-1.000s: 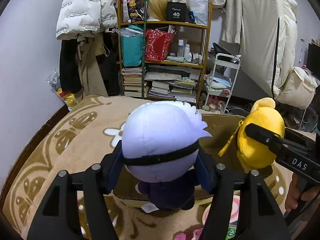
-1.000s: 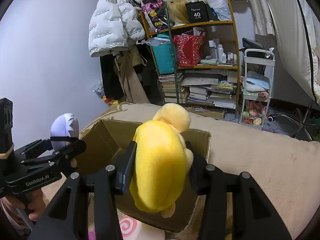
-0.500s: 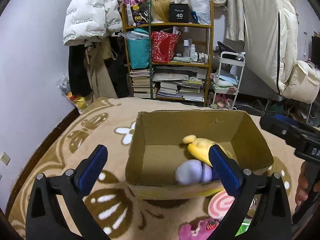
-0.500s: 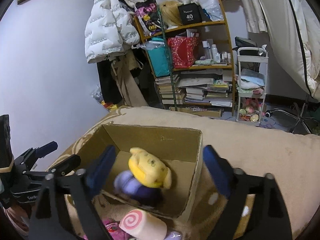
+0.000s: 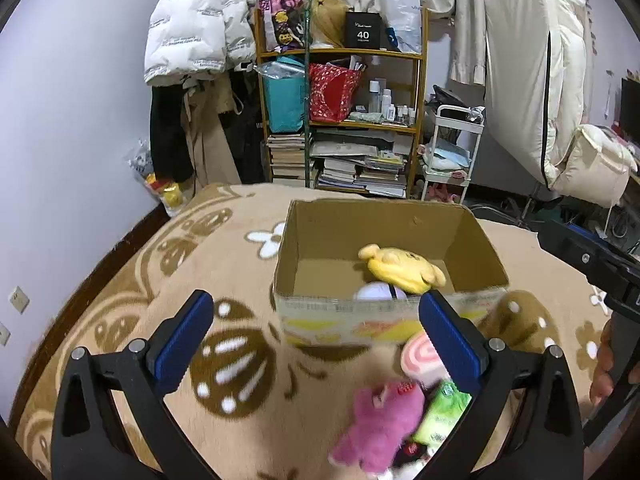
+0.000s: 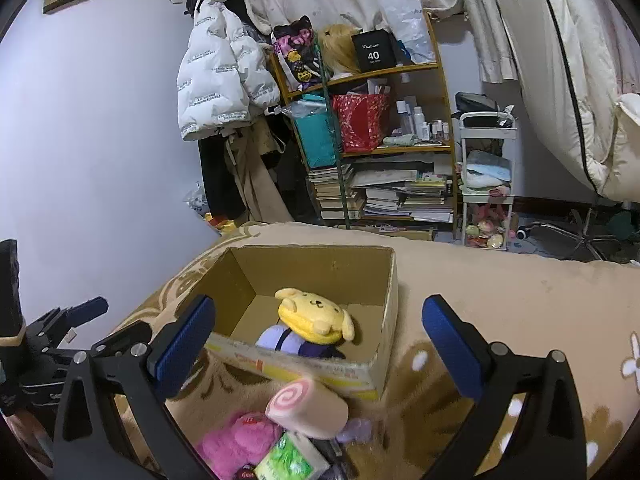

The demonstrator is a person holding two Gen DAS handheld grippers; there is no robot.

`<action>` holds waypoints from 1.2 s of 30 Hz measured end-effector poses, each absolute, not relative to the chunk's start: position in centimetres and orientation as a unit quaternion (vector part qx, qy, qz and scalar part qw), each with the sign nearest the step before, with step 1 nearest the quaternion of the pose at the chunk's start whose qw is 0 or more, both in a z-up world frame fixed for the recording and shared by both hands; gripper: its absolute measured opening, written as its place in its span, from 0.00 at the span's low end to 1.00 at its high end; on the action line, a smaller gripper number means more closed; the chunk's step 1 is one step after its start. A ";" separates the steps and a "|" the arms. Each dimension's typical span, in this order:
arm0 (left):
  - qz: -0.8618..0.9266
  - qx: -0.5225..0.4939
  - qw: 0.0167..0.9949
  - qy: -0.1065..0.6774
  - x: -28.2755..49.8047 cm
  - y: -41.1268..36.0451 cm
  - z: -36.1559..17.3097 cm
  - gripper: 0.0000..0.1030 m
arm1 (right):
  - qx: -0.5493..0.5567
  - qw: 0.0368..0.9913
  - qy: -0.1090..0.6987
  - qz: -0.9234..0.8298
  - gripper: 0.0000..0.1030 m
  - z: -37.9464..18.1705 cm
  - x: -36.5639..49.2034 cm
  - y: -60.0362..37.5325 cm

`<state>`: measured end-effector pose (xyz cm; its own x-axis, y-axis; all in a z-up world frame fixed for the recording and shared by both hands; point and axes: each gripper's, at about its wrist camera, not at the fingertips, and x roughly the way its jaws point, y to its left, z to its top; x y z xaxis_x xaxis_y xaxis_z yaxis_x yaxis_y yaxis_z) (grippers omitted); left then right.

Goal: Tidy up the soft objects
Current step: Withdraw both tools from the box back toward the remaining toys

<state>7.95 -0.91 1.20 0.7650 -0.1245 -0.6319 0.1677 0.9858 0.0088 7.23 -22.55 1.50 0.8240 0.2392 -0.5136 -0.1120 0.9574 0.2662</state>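
Note:
An open cardboard box (image 5: 384, 224) (image 6: 394, 292) stands on the tan blanket. Inside lie a yellow dog plush (image 5: 402, 269) (image 6: 314, 317) and a white-haired purple doll (image 5: 378, 292) (image 6: 282, 342), the yellow one on top. In front of the box lie a pink swirl roll plush (image 5: 420, 360) (image 6: 308, 406), a pink bear plush (image 5: 380, 420) (image 6: 238, 442) and a green soft pack (image 5: 442, 416) (image 6: 286, 460). My left gripper (image 5: 316, 332) is open and empty, short of the box. My right gripper (image 6: 320, 336) is open and empty, above the box's near edge.
The tan flower-patterned blanket (image 5: 192, 272) covers the bed. Behind it stand a cluttered wooden shelf (image 5: 344, 120), a white cart (image 5: 452, 152) and hanging jackets (image 5: 196, 32). The right gripper shows at the right edge of the left wrist view (image 5: 592, 264).
Both grippers opened and dropped the purple doll and yellow plush into the box. Both have since pulled back towards me, bringing the toys in front of the box into view.

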 end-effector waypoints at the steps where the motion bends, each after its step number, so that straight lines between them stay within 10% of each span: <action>1: -0.080 0.032 0.937 0.339 7.3 -0.8 1.3 0.99 | 0.110 0.949 0.281 0.092 1.00 1.7 6.8 -22.5; 36: -0.105 0.069 0.882 0.454 7.1 -2.5 -4.4 0.99 | 0.135 0.901 0.400 0.105 1.00 -3.5 5.5 -20.8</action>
